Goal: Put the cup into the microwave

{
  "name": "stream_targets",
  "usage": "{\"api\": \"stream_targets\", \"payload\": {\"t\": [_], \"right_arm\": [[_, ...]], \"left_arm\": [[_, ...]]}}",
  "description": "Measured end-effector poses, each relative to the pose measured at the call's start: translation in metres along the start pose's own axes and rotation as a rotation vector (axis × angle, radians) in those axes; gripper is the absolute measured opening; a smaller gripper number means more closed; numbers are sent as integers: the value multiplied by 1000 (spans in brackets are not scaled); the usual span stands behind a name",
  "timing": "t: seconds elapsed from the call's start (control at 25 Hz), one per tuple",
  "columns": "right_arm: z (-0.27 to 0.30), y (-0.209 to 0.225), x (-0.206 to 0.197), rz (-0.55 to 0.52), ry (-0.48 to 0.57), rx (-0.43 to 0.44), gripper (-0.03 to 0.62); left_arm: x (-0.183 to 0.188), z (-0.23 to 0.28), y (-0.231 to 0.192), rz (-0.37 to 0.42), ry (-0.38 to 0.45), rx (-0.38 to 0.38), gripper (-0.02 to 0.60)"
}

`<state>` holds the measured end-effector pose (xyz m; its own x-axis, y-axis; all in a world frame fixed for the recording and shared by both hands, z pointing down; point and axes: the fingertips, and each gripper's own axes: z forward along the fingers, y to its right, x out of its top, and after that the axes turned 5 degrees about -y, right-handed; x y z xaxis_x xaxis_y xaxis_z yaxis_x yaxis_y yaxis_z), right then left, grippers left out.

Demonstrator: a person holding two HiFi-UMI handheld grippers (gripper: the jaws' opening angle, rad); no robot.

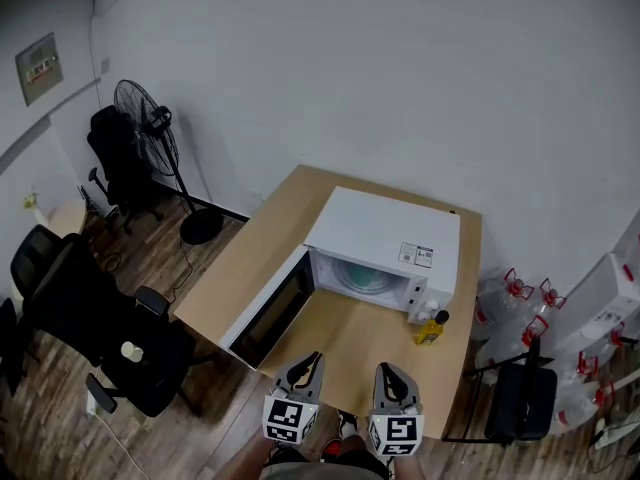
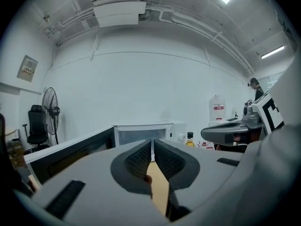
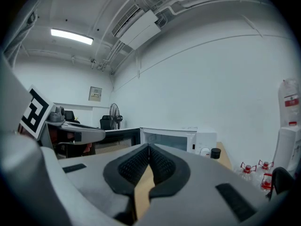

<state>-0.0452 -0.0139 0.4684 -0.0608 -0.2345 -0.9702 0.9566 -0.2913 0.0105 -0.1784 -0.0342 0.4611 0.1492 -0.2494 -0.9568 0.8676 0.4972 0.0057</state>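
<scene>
Hovering at the near edge of the light wooden worktop (image 1: 262, 230), with the left hand-held gripper (image 1: 304, 364) pinched together on nothing and the right hand-held gripper (image 1: 392, 372) likewise closed and empty. Not finding a cup in either, and only guessing at the pale greenish round shape (image 1: 358, 276) inside the white boxy microwave (image 1: 385, 230): possibly the cup, possibly just the turntable. Judging the step as either looking for the cup or finishing by shutting the door. Starting at the left: steering clear of the dark glass microwave door (image 1: 268, 313), swung wide open and reaching toward the worktop's front-left corner, and pushing on its outer face rather than hooking its edge. Favouring the bare wood in front of the cavity, the roomiest patch for both arms. Minding, on the right, the small yellow bottle with a black cap (image 1: 431, 330) standing just beside the microwave's front corner and near the right edge, with clear water jugs (image 1: 510, 303) on the floor beyond.
</scene>
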Motion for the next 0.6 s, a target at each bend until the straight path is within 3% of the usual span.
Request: {"api": "stream_targets", "payload": {"t": [0.6], "right_arm": [[4,12,2,-6,-6,-7,18]], "left_arm": [[3,11,4,7,-6,-12,38]]}}
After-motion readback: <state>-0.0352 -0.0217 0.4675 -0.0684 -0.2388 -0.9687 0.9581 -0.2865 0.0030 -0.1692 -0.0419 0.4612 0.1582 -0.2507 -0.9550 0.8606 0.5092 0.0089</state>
